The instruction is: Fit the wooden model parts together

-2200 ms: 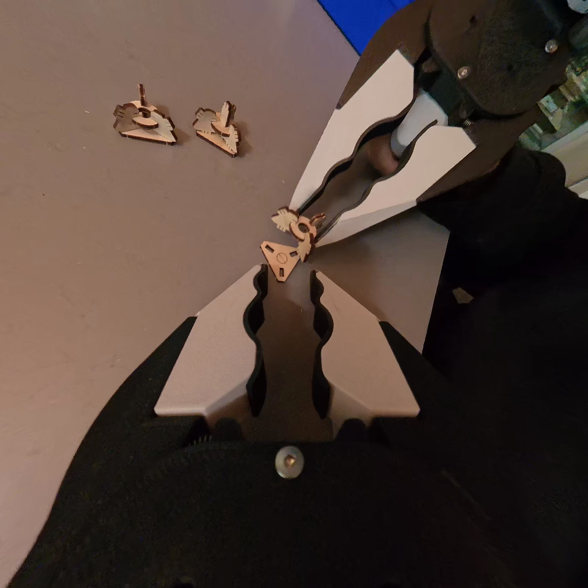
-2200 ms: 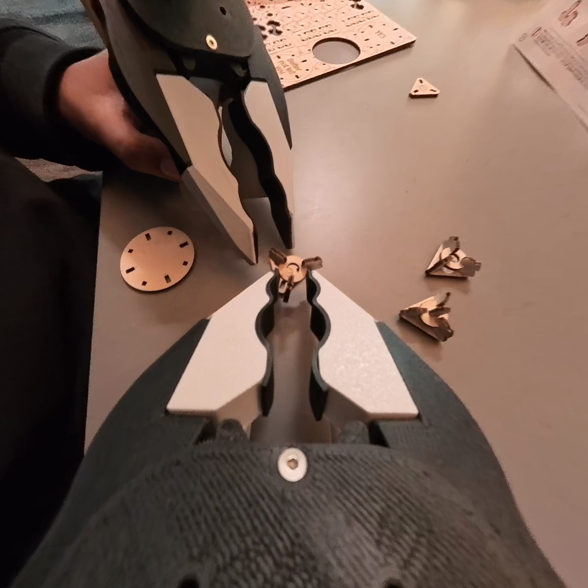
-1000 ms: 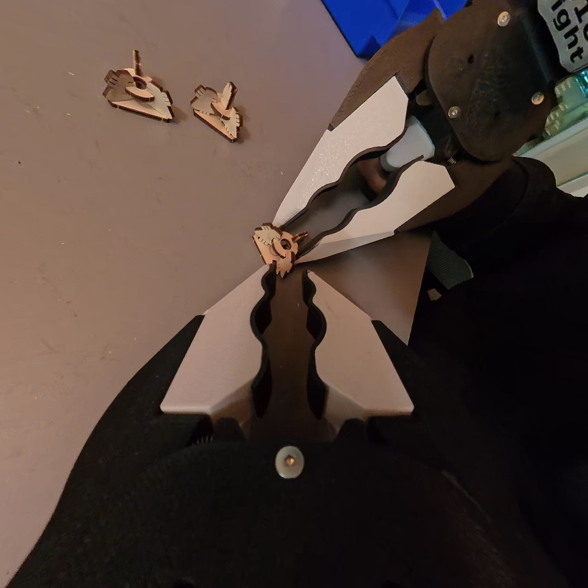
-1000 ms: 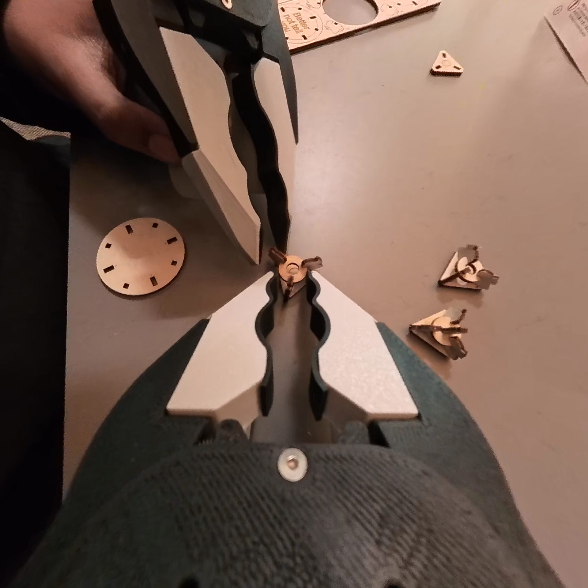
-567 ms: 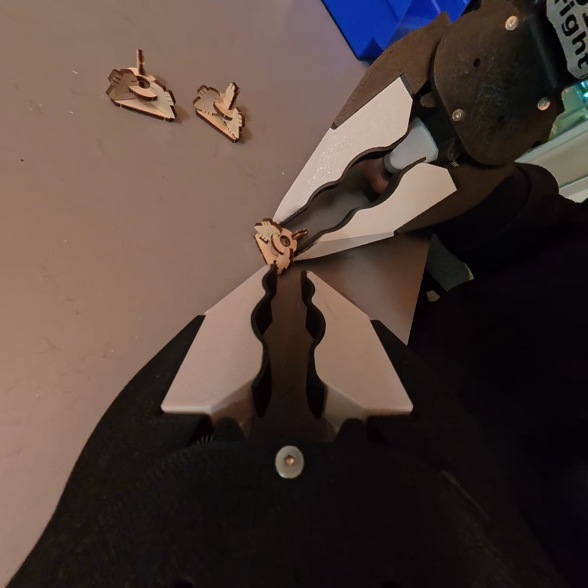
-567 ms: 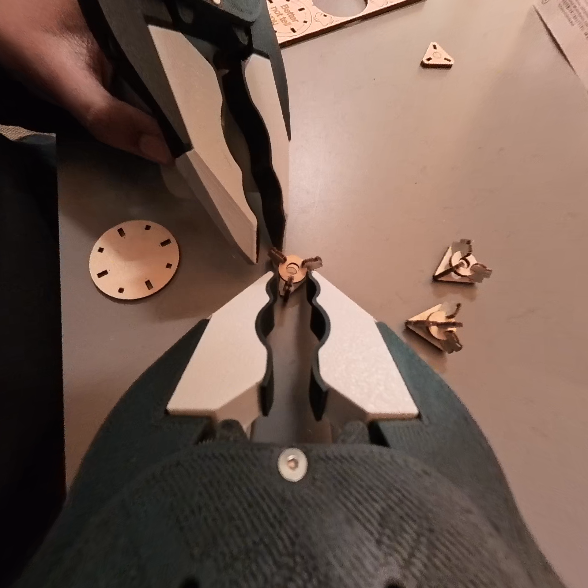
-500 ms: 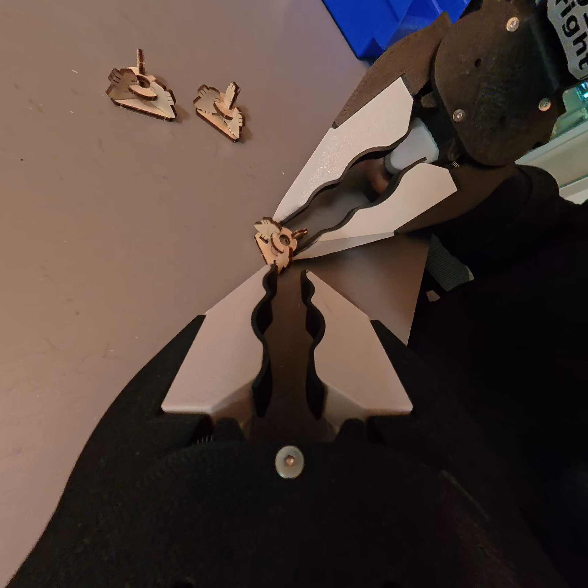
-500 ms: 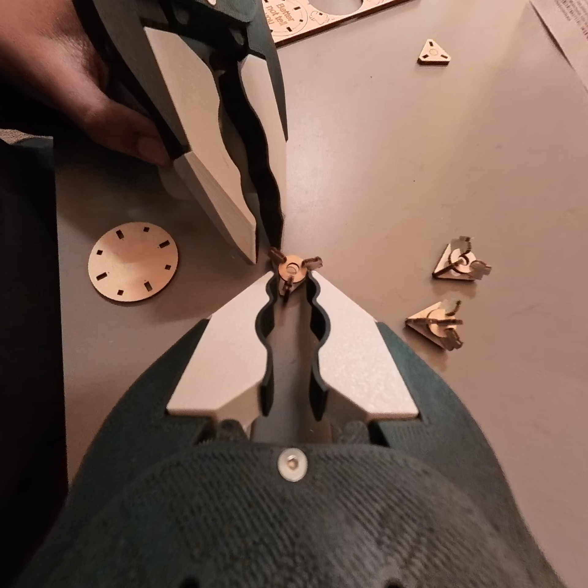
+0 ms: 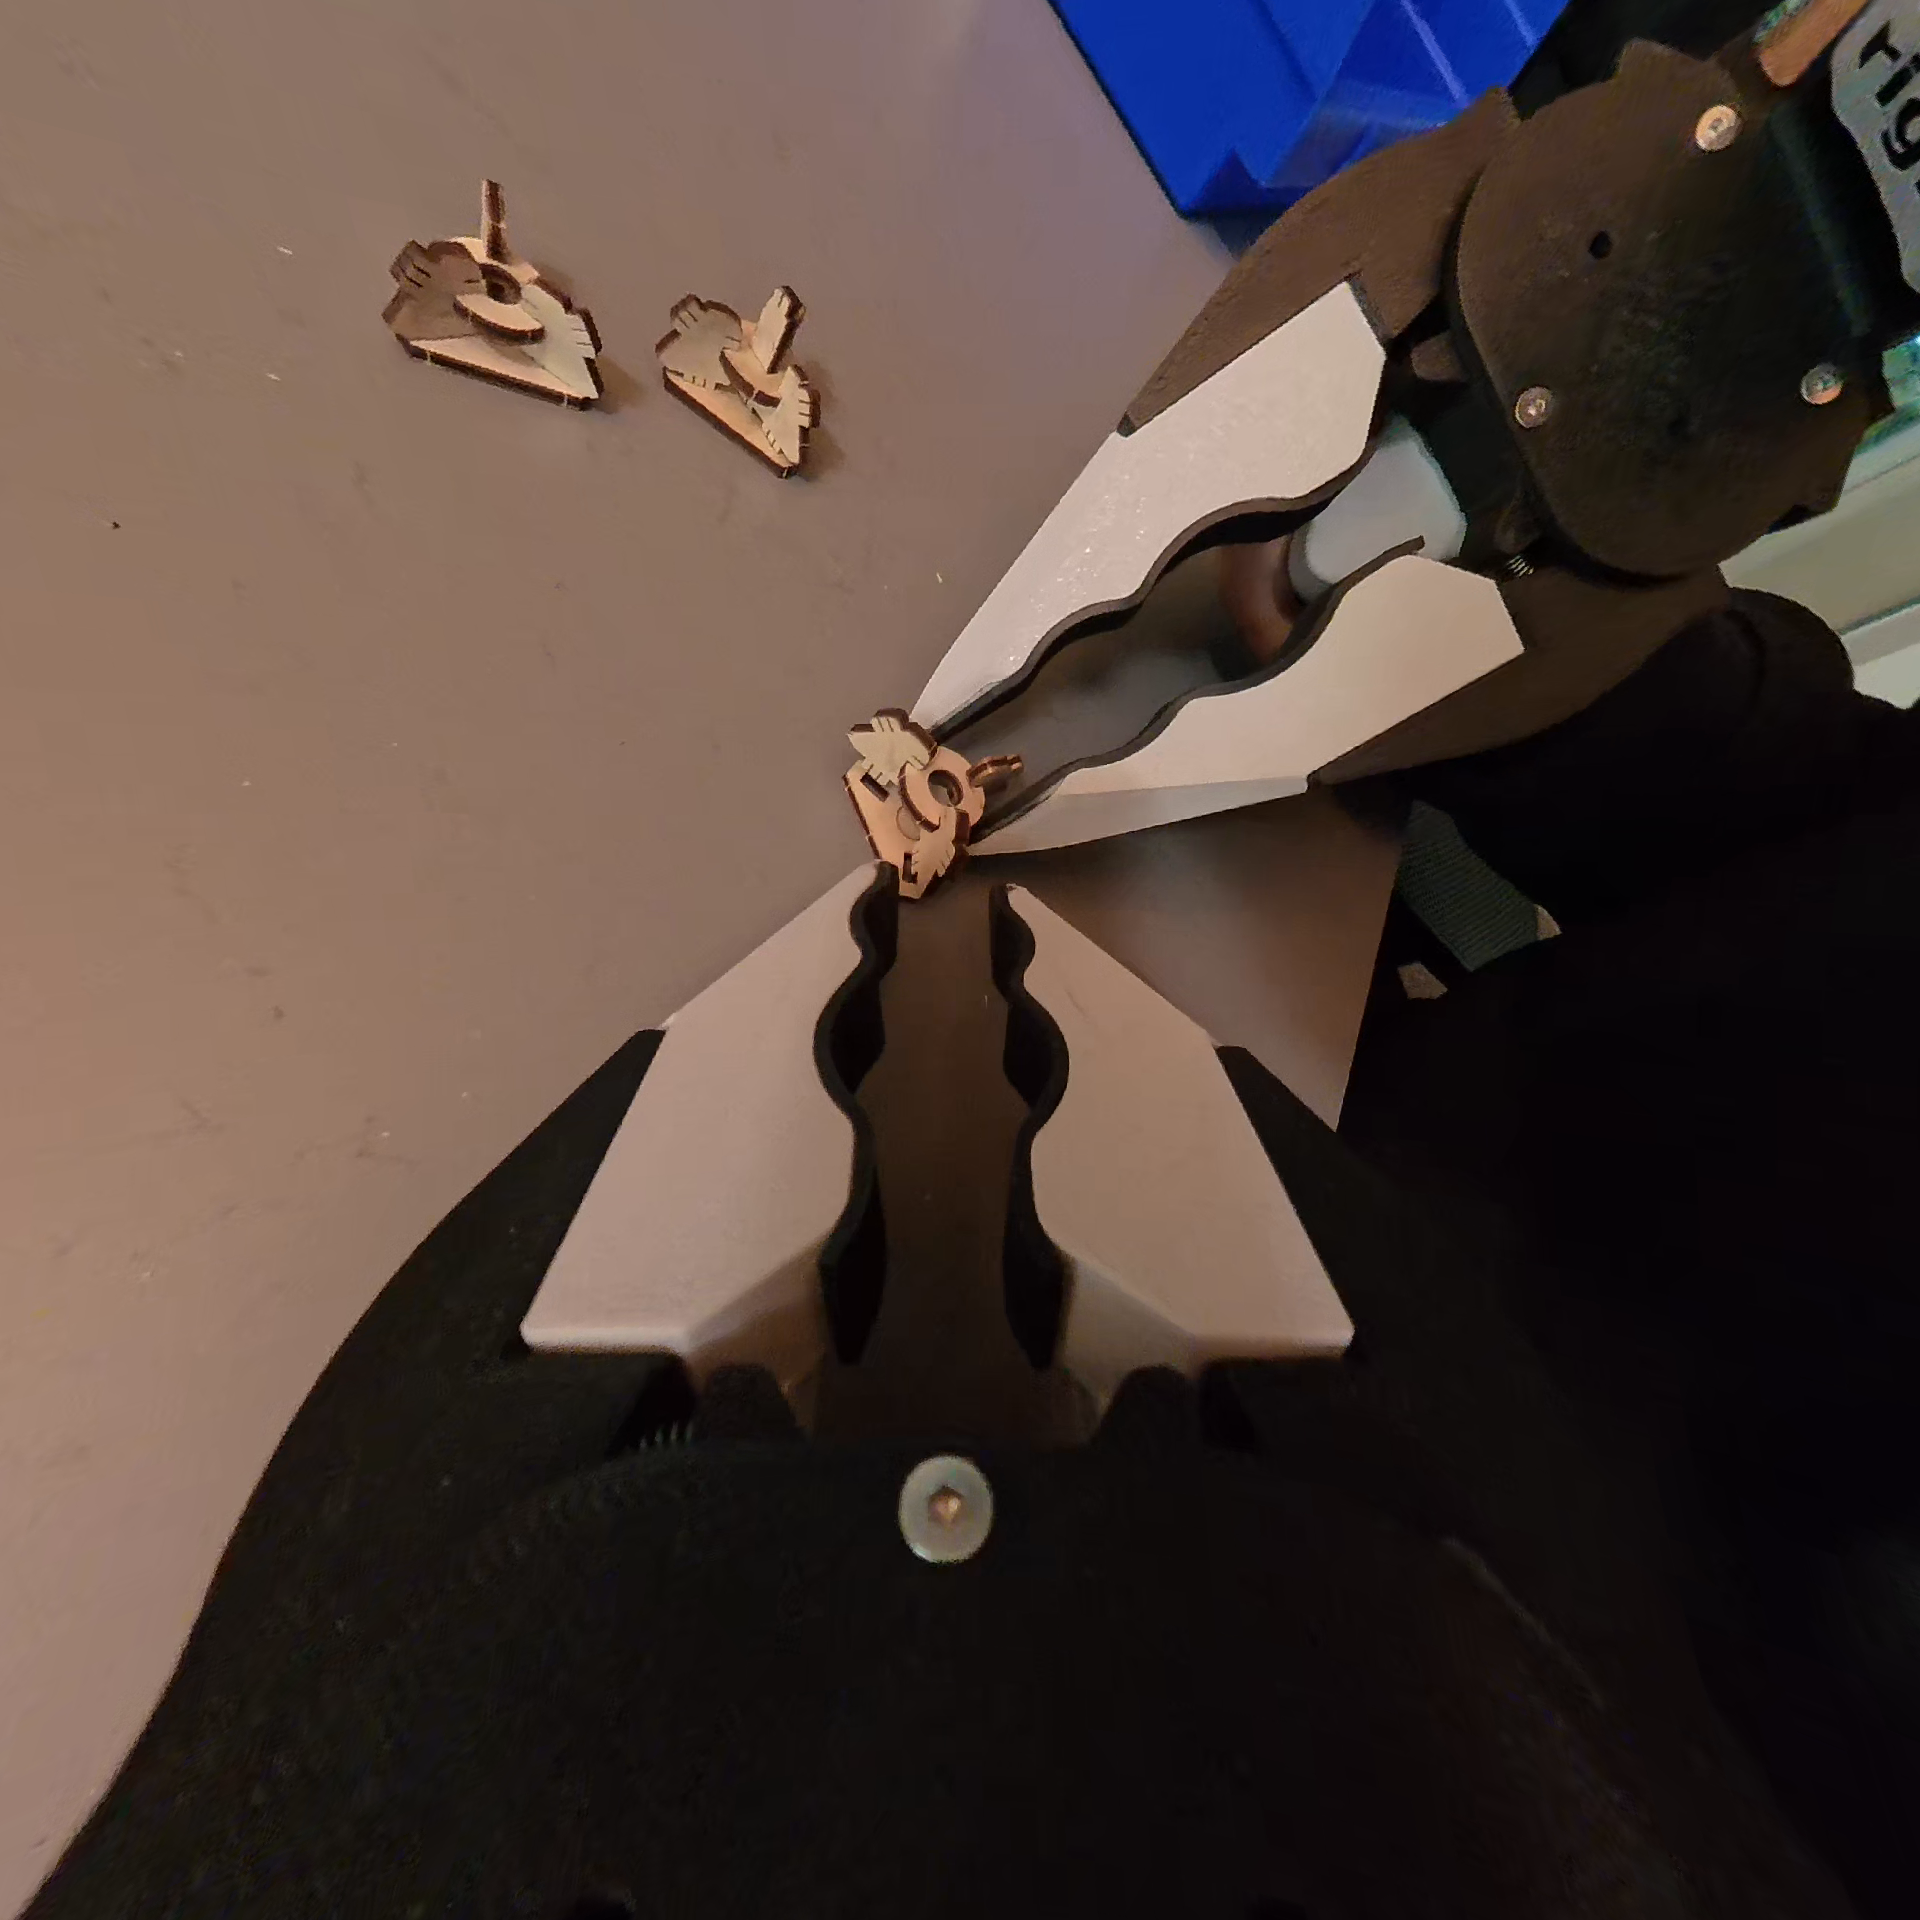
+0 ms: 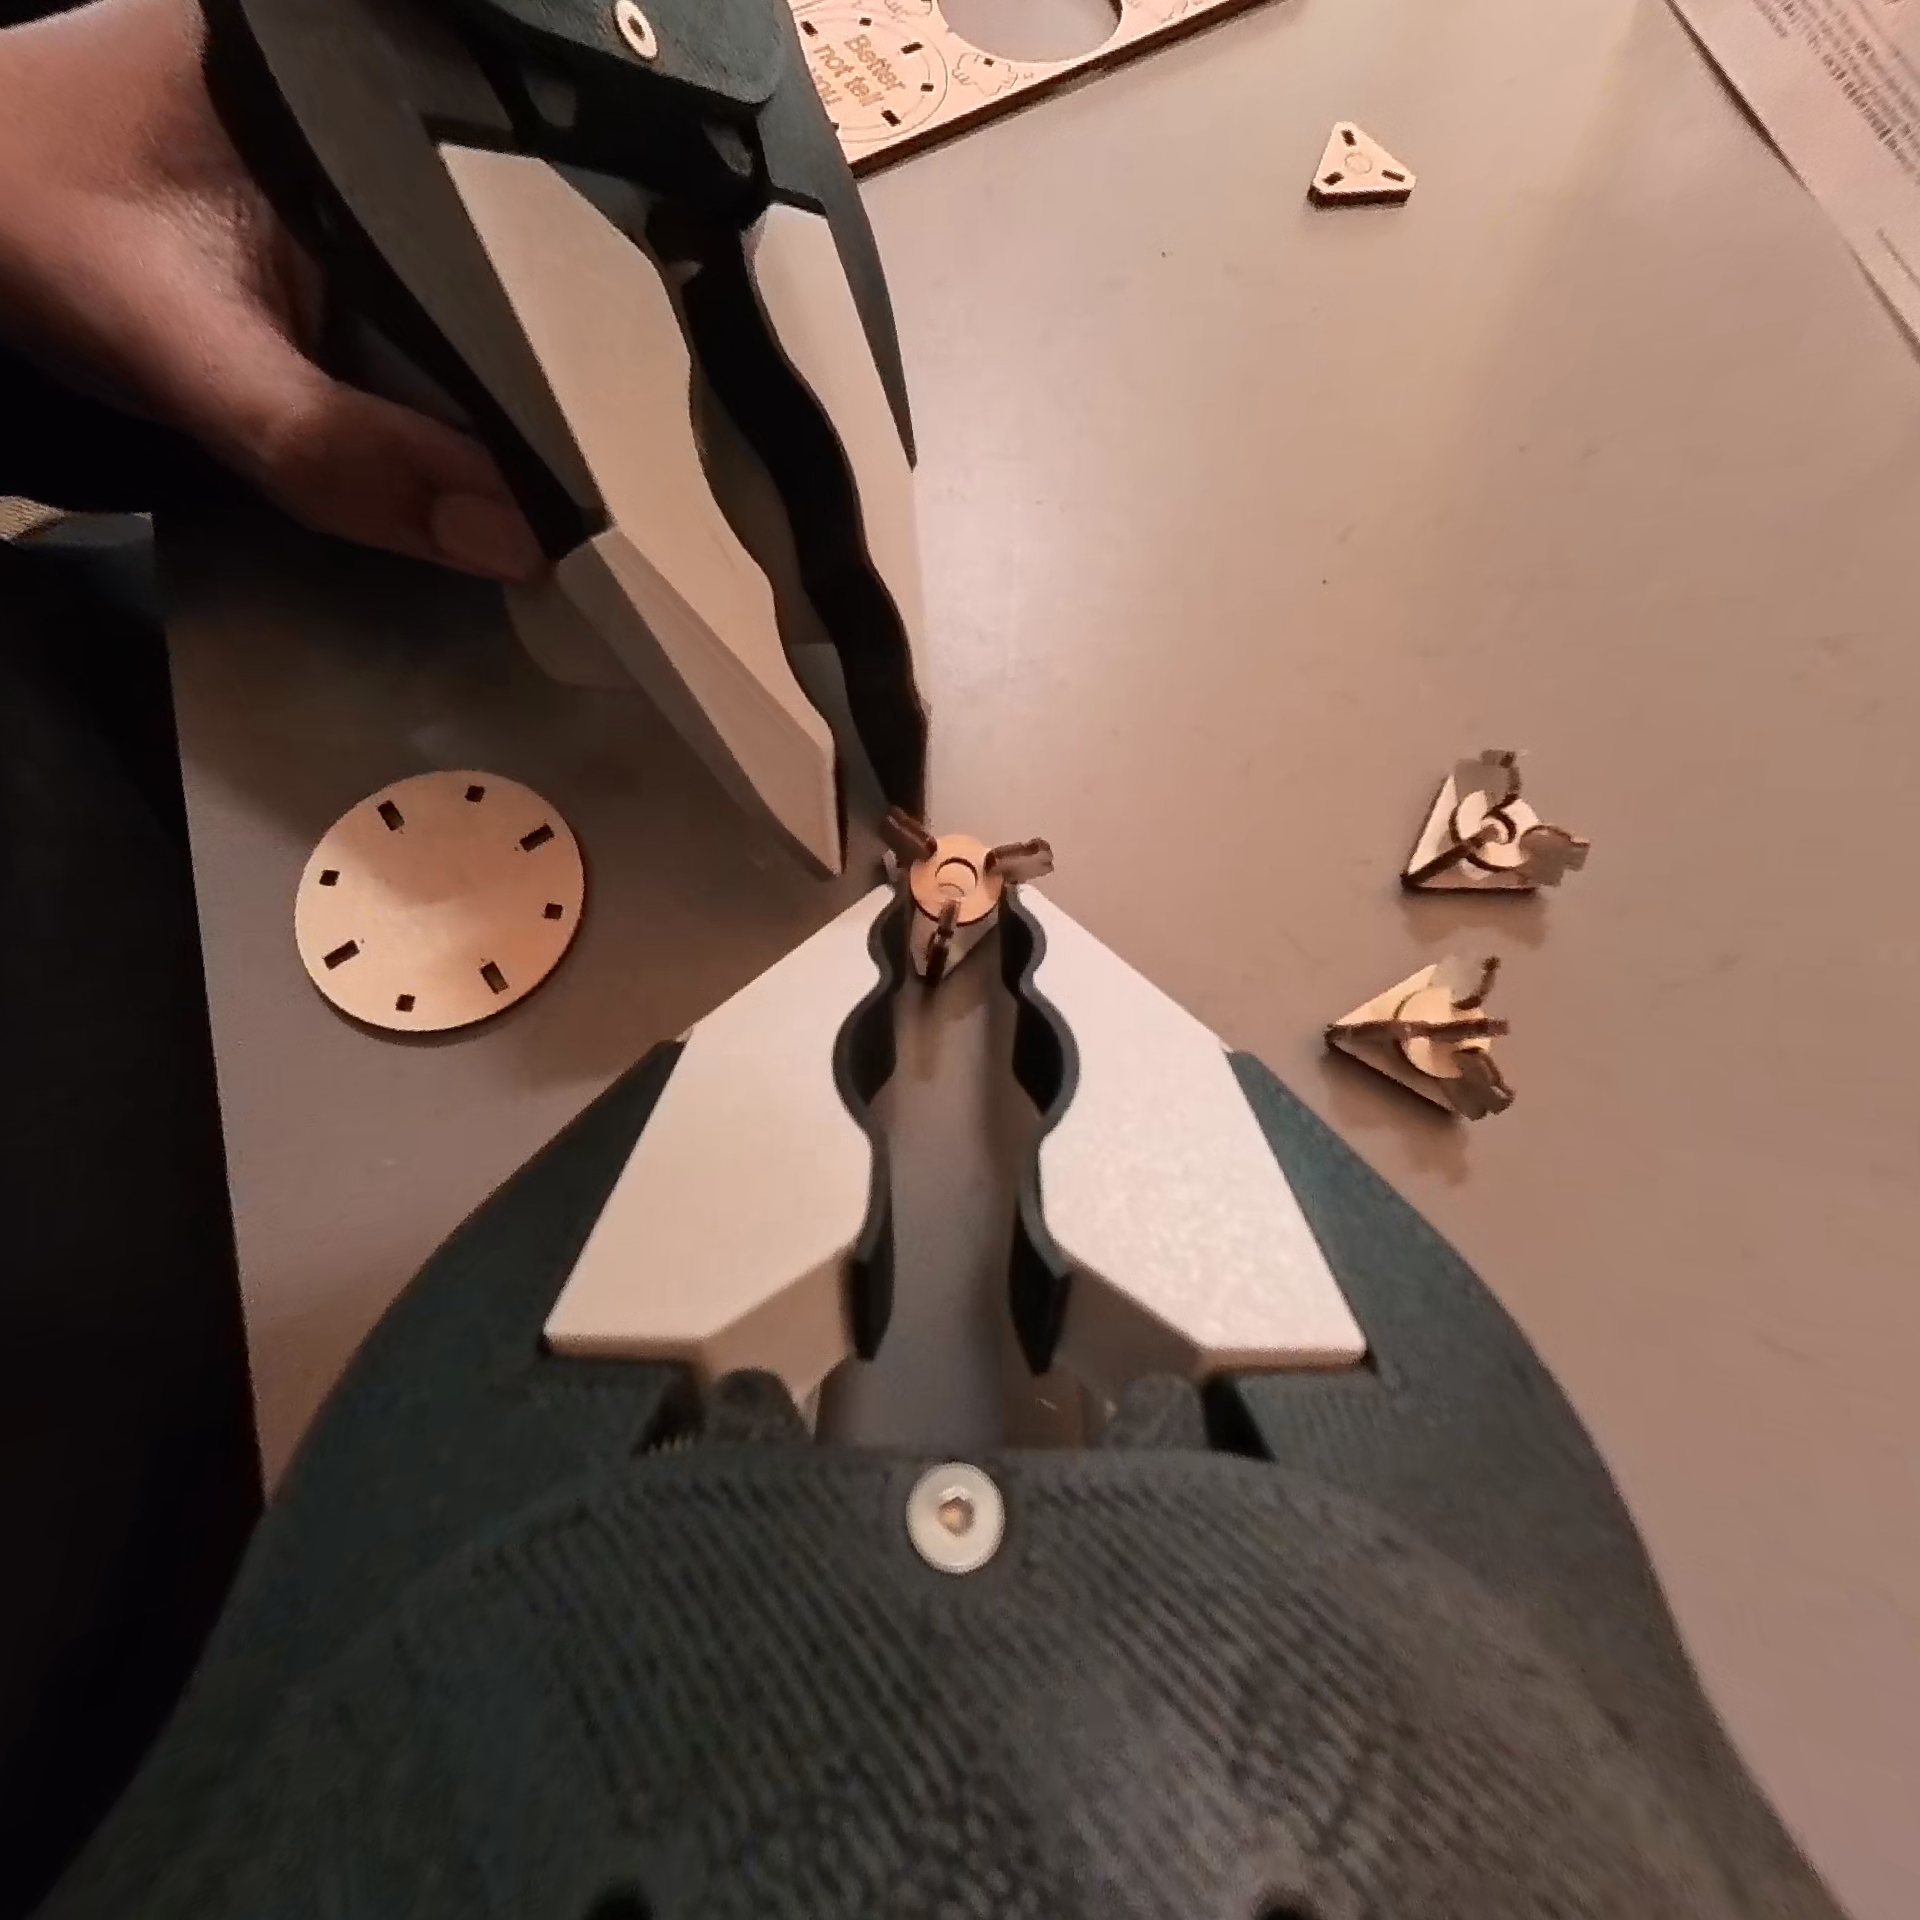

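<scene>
A small wooden assembly [image 10: 954, 896], made of a triangular plate, a round disc and three projecting tabs, is clamped between the fingertips of the right gripper [image 10: 951, 902], both pads being pressed against its sides. The left gripper [image 10: 883, 805], held by a hand [image 10: 208, 343], is angled down from the far left, its dark fingertip set against the assembly's far-left tab, its jaws standing slightly apart. On the grey table [image 10: 1247, 520] are listed: a slotted wooden disc [image 10: 438, 902] at the left, two similar wooden assemblies [image 10: 1486, 836] [image 10: 1423, 1034] at the right, a loose triangular plate [image 10: 1359, 166] far right, a cut-out wooden sheet [image 10: 997, 73] at the far edge and a printed paper [image 10: 1829, 135] in the far-right corner.
</scene>
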Demonstrator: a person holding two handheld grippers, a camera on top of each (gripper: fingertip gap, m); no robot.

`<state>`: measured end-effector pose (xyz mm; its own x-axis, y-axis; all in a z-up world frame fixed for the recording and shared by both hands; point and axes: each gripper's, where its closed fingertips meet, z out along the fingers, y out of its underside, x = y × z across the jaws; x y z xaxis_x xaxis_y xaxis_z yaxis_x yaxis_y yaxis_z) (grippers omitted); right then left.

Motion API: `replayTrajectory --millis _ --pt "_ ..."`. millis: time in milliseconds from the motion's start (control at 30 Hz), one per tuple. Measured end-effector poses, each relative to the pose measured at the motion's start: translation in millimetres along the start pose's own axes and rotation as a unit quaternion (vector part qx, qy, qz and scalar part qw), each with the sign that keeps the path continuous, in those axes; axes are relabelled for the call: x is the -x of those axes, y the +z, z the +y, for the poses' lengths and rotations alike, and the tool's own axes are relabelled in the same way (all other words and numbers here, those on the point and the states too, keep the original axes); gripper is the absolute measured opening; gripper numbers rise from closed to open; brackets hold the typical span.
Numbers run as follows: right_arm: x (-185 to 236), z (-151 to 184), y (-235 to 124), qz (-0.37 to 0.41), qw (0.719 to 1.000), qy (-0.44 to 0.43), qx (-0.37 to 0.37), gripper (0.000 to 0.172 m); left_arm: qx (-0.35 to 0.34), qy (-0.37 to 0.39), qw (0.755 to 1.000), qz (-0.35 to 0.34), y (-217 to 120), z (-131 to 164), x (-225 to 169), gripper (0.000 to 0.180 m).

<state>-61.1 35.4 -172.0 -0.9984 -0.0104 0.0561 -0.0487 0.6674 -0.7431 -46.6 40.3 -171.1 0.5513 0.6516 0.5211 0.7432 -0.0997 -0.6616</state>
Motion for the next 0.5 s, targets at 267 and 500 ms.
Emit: replayTrajectory --millis 267,500 --pt "1.9 2.0 2.1 0.014 1.0 -0.001 0.008 0.015 0.001 0.0 1.0 0.0 0.3 0.2 -0.1 0.016" --pt "1.2 2.1 2.3 0.018 1.0 0.003 0.009 0.015 0.002 -0.001 1.0 0.001 0.6 0.5 -0.1 0.015"
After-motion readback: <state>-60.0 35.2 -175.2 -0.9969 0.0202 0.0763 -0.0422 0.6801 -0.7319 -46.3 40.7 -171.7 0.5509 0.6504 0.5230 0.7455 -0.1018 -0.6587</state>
